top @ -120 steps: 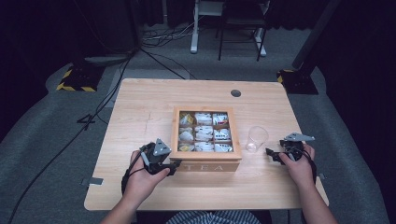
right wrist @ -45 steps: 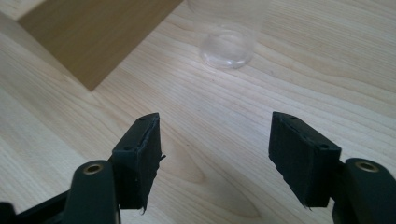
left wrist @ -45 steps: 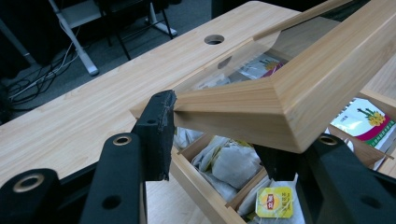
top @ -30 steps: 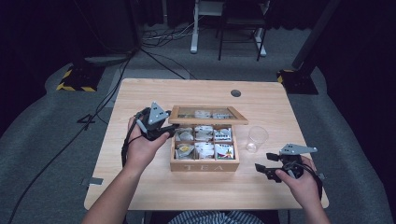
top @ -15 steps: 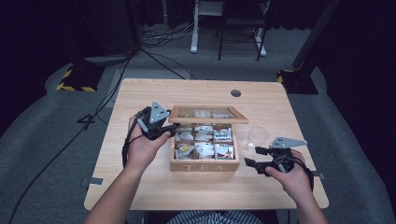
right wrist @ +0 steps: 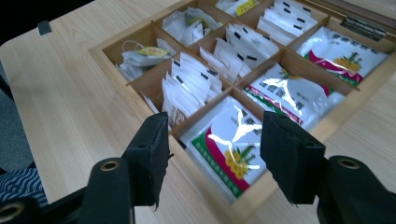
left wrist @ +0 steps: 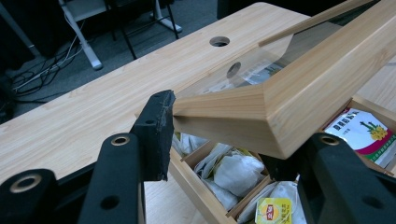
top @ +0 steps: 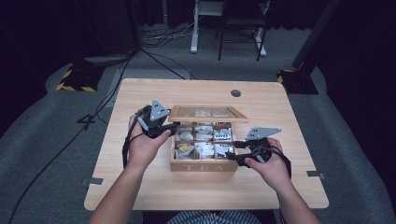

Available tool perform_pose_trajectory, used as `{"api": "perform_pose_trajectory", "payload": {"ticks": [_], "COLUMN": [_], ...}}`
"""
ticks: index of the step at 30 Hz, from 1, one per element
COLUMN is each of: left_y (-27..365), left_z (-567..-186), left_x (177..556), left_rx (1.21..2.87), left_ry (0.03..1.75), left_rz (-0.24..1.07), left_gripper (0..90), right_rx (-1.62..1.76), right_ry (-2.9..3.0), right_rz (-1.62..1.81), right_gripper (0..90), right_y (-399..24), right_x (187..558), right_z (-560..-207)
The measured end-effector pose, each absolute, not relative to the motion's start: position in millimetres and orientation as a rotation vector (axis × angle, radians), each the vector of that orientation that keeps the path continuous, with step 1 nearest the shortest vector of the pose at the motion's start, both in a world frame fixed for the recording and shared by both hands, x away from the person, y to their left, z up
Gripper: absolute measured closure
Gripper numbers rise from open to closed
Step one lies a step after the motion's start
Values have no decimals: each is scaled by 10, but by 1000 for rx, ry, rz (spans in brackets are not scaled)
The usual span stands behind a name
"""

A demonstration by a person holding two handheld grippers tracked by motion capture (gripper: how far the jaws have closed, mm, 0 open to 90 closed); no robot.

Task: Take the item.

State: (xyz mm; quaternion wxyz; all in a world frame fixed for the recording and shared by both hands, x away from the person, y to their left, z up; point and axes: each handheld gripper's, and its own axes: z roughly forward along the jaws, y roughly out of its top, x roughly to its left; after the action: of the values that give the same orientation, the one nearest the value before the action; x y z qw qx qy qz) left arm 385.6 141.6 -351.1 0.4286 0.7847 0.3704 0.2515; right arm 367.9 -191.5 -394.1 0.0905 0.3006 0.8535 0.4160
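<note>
Tea box (top: 204, 164) mid-desk, lid (top: 208, 113) already up, pinched in my left claw (top: 169, 129); right claw (top: 232, 154), empty and closing, hovers over its near-right sachet (right wrist: 233, 147), nothing picked yet

Raised lid (top: 208, 113) of tea box (top: 204, 164), clamped at its 9 o'clock corner by left gripper (top: 163, 128), overhangs the 12 o'clock compartments. Open from above at 3 to 6 o'clock, right gripper (top: 237, 151) there, jaws just been closing, nothing between.
</note>
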Motion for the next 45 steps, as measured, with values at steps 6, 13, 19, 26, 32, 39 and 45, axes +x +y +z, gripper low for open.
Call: {"api": "perform_pose_trajectory", "payload": {"ticks": [6,13,19,26,32,39,45], "left_y": [1422,1443,1442,1447,1440,1443,1443], "left_z": [-3537,-3550,-3551,-3550,-3544,-3539,-3528], "left_x": [3861,3875,3883,3898,3906,3913,3926], "left_rx": [1941,1935,1935,1936,1939,1942,1942], "left_ry": [913,900,891,882,883,880,879], "left_rz": [632,616,624,625,628,626,624], "left_gripper": [503,493,492,487,487,485,485], "right_rx": [862,793,781,737,653,585,541], "right_ry": [2520,2537,2538,2562,2605,2655,2652], "right_rz": [1280,1287,1304,1295,1271,1196,1145], "right_gripper": [438,441,462,483,497,432,437], "right_y": [-1780,-1539,-1367,-1181,-977,-758,-666], "right_x": [3764,3797,3868,3913,3885,3911,3941], "right_z": [-3966,-3998,-4047,-4091,-4127,-4229,-4261]}}
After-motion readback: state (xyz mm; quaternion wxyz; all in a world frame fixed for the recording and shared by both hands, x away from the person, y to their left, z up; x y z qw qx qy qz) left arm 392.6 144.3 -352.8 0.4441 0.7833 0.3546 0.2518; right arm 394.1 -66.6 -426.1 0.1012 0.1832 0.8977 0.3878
